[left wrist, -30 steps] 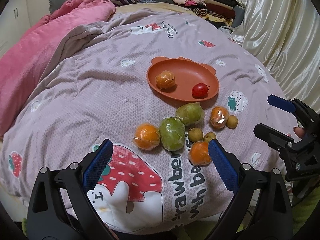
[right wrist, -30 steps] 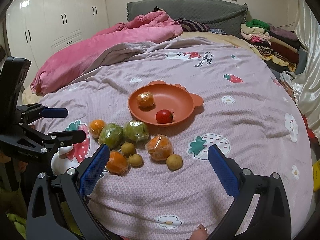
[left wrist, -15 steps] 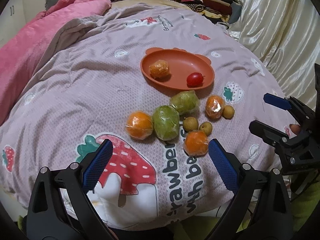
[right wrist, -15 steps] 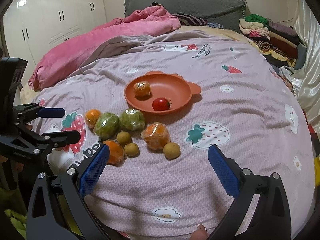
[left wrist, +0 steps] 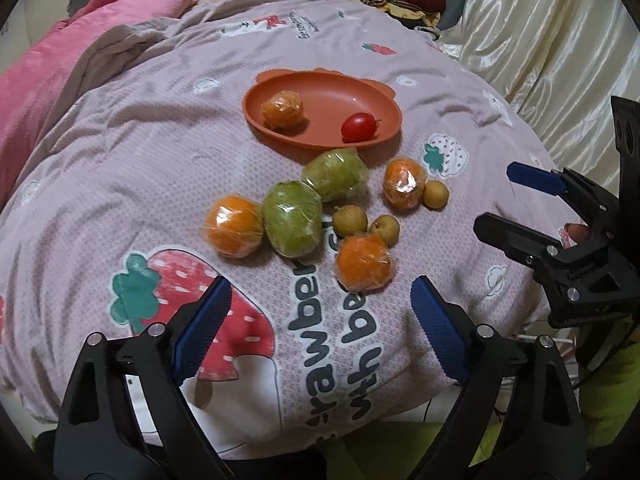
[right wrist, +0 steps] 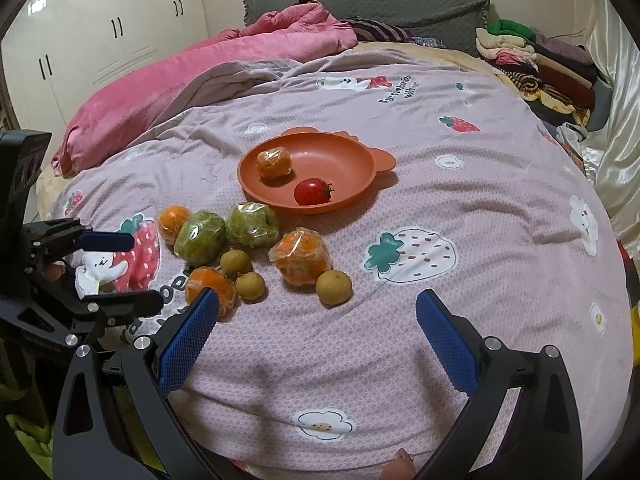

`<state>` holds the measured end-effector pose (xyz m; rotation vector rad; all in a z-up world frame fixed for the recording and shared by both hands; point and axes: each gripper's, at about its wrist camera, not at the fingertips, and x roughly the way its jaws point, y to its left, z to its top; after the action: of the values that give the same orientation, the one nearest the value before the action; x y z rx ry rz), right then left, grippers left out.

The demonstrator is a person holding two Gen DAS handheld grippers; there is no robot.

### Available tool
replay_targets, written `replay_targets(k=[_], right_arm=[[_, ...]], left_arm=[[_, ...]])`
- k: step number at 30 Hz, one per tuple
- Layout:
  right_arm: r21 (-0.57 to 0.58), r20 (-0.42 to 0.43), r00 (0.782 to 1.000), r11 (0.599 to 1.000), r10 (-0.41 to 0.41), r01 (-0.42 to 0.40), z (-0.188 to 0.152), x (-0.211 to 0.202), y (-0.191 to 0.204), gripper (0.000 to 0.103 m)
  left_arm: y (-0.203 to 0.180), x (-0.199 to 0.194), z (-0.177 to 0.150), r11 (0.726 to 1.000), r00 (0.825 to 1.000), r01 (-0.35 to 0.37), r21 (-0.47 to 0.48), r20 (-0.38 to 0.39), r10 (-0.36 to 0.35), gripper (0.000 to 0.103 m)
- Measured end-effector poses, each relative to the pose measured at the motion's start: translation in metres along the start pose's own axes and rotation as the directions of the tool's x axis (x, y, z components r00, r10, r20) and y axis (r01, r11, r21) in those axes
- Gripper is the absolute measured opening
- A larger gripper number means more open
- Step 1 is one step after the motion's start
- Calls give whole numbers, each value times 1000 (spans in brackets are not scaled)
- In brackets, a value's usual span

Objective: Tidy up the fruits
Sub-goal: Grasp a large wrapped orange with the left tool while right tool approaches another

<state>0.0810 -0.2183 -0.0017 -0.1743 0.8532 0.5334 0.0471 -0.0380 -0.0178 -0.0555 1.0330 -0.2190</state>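
An orange plate (left wrist: 372, 92) (right wrist: 352, 160) lies on the bed and holds a wrapped orange (left wrist: 282, 109) (right wrist: 273, 163) and a red tomato (left wrist: 359, 127) (right wrist: 311, 191). In front of it lie two wrapped green fruits (left wrist: 292, 224) (right wrist: 252, 224), three wrapped oranges (left wrist: 363, 262) (right wrist: 301, 255) and three small brown fruits (left wrist: 350, 220) (right wrist: 334, 287). My left gripper (left wrist: 320, 324) is open and empty, just short of the nearest orange. My right gripper (right wrist: 316, 336) is open and empty, near the fruit cluster.
A pink-lilac strawberry quilt (right wrist: 460, 208) covers the bed. A pink blanket (right wrist: 192, 80) lies at the back left. Folded clothes (right wrist: 532, 60) are stacked at the back right. A cream curtain (left wrist: 552, 40) hangs on the right. White wardrobes (right wrist: 80, 48) stand on the left.
Both grippers have moved forward toward the fruit, which now looks larger and nearer. No fruit has moved. Both stay open.
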Motion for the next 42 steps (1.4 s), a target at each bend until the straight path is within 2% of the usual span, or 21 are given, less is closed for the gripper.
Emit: replay_targets(k=[21,34,36,38,39,42], right_arm=[[-12,-33,999,1000,10,-11,7,27,-13,98],[-57,-61,995,995,74,-78,20,54,-10,97],[-62,-68,994,994,88,-92,22,59,-8,91],[-66,-81,991,992,105,-111,24,64,-7,78],[-69,-84,990,991,110,-116,23,65,-6,78],[-75,-99,988,989,120,-127,24,72,-6,65]], left_arm=[[-13,33,1,998,995,67,16,-72,-66,57],[-17,45,6,996,993,83,16,-84,-81,46],[-17,47,7,996,993,86,14,-83,-84,46],[-19,50,9,996,993,85,15,-84,-84,45],[-19,51,10,996,993,86,16,-85,-84,45],[-19,52,11,996,993,87,19,-86,-85,43]])
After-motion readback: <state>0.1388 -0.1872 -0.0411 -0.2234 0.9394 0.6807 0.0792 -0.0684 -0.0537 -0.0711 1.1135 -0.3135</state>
